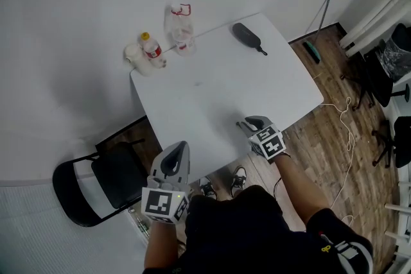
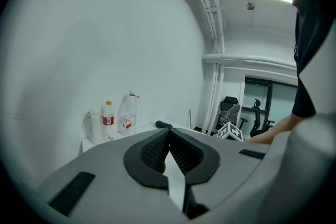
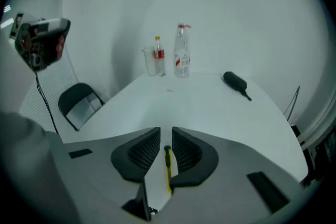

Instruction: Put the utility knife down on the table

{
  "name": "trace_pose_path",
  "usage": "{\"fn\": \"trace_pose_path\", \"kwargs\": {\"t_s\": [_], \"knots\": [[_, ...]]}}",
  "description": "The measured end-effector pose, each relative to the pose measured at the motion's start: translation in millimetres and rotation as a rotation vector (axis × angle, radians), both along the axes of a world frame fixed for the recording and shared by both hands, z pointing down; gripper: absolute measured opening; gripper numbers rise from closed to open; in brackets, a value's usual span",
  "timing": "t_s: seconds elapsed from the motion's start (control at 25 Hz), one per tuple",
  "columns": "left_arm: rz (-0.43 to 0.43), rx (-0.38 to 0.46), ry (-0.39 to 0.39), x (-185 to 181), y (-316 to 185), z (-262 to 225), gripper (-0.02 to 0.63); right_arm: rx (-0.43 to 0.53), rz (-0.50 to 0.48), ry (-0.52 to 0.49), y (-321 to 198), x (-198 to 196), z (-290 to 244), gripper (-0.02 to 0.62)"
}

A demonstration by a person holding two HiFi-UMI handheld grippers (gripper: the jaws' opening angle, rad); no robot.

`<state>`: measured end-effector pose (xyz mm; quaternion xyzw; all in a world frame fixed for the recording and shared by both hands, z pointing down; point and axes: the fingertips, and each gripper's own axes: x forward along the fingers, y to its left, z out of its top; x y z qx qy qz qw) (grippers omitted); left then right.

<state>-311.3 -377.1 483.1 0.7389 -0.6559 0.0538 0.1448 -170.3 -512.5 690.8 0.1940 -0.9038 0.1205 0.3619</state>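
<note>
The utility knife [image 3: 167, 166], a slim yellow and black strip, lies on the white table [image 1: 218, 86] in the gap between my right gripper's jaws. My right gripper [image 3: 161, 142] is open; the knife sits close to the right pad and no pad presses on it. In the head view this gripper [image 1: 248, 124] hovers over the table's near right part and hides the knife. My left gripper [image 1: 179, 149] is at the table's near left edge. Its jaws [image 2: 168, 138] meet at the tips with nothing between them.
At the table's far left corner stand a clear bottle [image 1: 182, 27], a small yellow-capped bottle [image 1: 151, 48] and a white cup [image 1: 135, 56]. A black handled object [image 1: 248, 36] lies at the far right. A black folding chair [image 1: 96, 186] stands left of the table; office chairs [image 1: 393, 61] stand right.
</note>
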Motion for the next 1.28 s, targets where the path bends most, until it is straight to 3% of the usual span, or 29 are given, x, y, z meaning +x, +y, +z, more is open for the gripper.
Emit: {"fn": "trace_pose_path", "kwargs": {"t_s": [0.28, 0.64, 0.96, 1.28], "knots": [[0.031, 0.058, -0.038, 9, 3, -32, 0.021, 0.202, 0.086, -0.359, 9, 5, -145, 0.040], [0.070, 0.149, -0.073, 33, 3, -75, 0.021, 0.411, 0.158, -0.554, 39, 52, -276, 0.021], [0.097, 0.222, -0.096, 46, 3, -106, 0.021, 0.525, 0.176, -0.580, 58, 75, -319, 0.021], [0.118, 0.241, -0.108, 60, 9, -117, 0.021, 0.558, 0.199, -0.574, 66, 88, -330, 0.021]]}}
